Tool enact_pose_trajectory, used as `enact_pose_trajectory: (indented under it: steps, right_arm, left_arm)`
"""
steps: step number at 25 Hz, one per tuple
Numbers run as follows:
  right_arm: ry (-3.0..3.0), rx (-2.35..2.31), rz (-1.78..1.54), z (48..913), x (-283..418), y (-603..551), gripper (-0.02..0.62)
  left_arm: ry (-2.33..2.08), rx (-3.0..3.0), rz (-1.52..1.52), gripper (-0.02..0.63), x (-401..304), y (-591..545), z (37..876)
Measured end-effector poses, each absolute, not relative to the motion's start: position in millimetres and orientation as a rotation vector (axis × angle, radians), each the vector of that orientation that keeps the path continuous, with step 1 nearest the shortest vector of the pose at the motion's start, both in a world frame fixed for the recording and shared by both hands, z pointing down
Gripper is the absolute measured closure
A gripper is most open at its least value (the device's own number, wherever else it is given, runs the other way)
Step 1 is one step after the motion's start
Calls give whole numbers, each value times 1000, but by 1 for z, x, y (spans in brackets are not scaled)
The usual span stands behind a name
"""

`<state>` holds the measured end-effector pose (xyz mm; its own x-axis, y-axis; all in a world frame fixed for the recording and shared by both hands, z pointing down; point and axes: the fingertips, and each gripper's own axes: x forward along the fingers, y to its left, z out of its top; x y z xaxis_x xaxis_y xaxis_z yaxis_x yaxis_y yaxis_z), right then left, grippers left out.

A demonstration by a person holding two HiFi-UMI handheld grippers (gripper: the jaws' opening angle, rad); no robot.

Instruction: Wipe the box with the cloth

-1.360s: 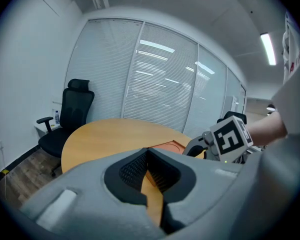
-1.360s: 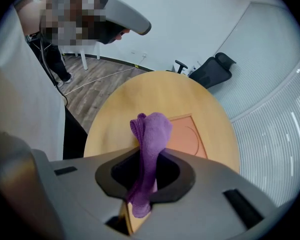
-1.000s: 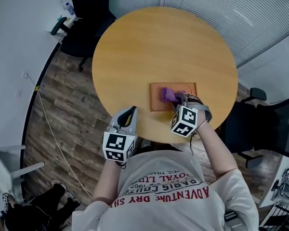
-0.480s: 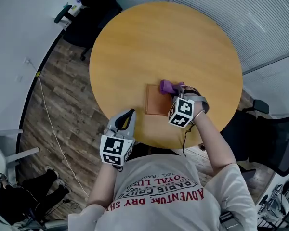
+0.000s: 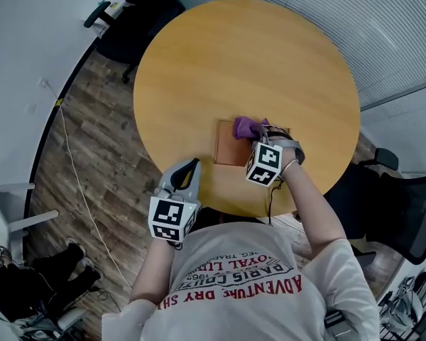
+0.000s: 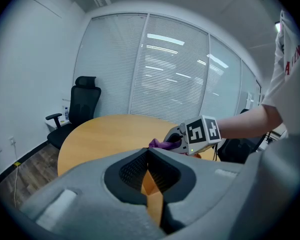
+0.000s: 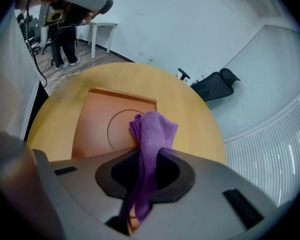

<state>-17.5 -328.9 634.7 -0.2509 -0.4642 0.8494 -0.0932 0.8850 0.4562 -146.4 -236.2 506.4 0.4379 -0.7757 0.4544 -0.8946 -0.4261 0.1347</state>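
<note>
A flat orange-brown box (image 5: 228, 151) lies on the round wooden table (image 5: 241, 55), near its front edge. My right gripper (image 5: 262, 136) is shut on a purple cloth (image 5: 246, 127), which rests at the box's far edge. In the right gripper view the cloth (image 7: 153, 128) hangs out between the jaws of my right gripper (image 7: 149, 156), over the box (image 7: 101, 119) and its round embossed mark. My left gripper (image 5: 192, 165) hovers at the table's front edge, left of the box, jaws together and holding nothing. The left gripper view shows my left gripper (image 6: 149, 156) pointing toward the cloth (image 6: 162, 144).
A black office chair (image 5: 138, 6) stands beyond the table at the far left, and more black chairs (image 5: 401, 212) stand at the right. A wall of window blinds (image 5: 355, 27) runs along the far right. A cable (image 5: 74, 169) trails over the wood floor on the left.
My right gripper has slid the purple cloth across the box toward its far edge. The left gripper has stayed at the table's front edge.
</note>
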Motion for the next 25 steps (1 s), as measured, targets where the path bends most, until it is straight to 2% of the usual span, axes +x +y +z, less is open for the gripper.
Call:
enact_pose_trajectory:
  steps: [25]
  right_arm:
    - [-1886,393,-190,632,-14,-236,532]
  left_arm:
    - [-1399,2383,446,597,-137,-205,498]
